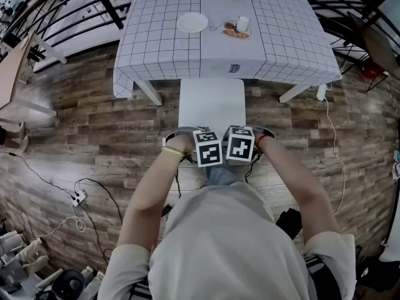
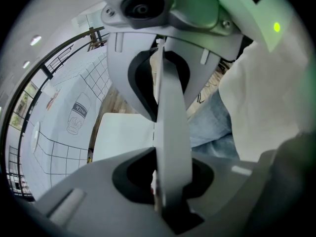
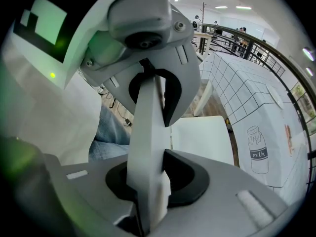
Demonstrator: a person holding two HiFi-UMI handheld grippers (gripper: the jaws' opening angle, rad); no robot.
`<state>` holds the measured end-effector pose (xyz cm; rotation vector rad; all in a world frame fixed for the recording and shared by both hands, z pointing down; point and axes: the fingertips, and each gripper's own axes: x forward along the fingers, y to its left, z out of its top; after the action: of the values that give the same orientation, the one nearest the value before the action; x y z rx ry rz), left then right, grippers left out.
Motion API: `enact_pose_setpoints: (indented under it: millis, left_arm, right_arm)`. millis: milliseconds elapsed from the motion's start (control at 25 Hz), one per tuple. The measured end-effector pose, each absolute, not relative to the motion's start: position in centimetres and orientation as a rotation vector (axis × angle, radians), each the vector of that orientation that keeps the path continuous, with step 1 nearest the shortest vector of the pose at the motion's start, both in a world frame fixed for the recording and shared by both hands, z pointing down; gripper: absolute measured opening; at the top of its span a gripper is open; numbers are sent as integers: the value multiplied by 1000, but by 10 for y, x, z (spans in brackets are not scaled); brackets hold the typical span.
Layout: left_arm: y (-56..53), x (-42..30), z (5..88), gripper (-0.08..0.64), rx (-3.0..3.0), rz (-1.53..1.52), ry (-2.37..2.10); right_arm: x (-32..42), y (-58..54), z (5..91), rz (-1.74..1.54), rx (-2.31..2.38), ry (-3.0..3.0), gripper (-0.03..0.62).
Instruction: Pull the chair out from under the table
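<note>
Head view shows my left gripper (image 1: 207,149) and right gripper (image 1: 240,145) side by side close to my body. Each is clamped on the backrest (image 2: 170,132) of the white chair (image 1: 211,105), which runs edge-on between the jaws in both gripper views. The seat reaches away to the hem of the table's (image 1: 187,58) checked cloth, between two table legs (image 1: 148,92). Farther off on top sit bread (image 1: 236,34), a cup (image 1: 242,24) and a plate (image 1: 192,22).

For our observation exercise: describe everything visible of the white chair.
The chair is plain white, smooth like plastic, with a flat squarish seat and a thin backrest. It stands upright on the wood floor, seat's far edge at the checked cloth of the table. The left tool and right tool clamp its backrest's top edge, side by side.
</note>
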<state>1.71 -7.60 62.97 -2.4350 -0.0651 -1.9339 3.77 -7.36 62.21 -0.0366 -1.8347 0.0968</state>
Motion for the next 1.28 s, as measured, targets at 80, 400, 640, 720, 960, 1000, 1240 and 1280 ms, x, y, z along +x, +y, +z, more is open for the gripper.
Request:
enact_pose_setpoints:
  millis: [80, 400, 640, 720, 960, 1000, 1240, 1280]
  left_arm:
    - [-73, 18, 630, 80, -2437, -1933, -63]
    - [-58, 17, 630, 80, -2442, -1938, -68]
    - [-45, 17, 629, 80, -2449, -1940, -56]
    - [-40, 17, 629, 80, -2453, -1939, -54]
    - [-27, 17, 629, 81, -2461, -1940, -48]
    - [-26, 16, 629, 81, -2461, -1940, -48]
    - [-14, 16, 628, 81, -2471, -1942, -45]
    - [-12, 16, 628, 81, -2472, -1941, -42]
  right_arm:
    - [38, -71, 622, 96, -36, -1837, 81]
    - [37, -55, 622, 96, -41, -1832, 80]
    - [37, -43, 621, 91, -45, -1834, 81]
    - [37, -38, 622, 90, -47, -1833, 81]
    - [37, -25, 622, 84, -53, -1830, 81]
    - [37, -23, 622, 83, -53, -1829, 80]
    - [37, -12, 622, 79, -58, -1827, 80]
    - [38, -10, 622, 78, -59, -1825, 81]
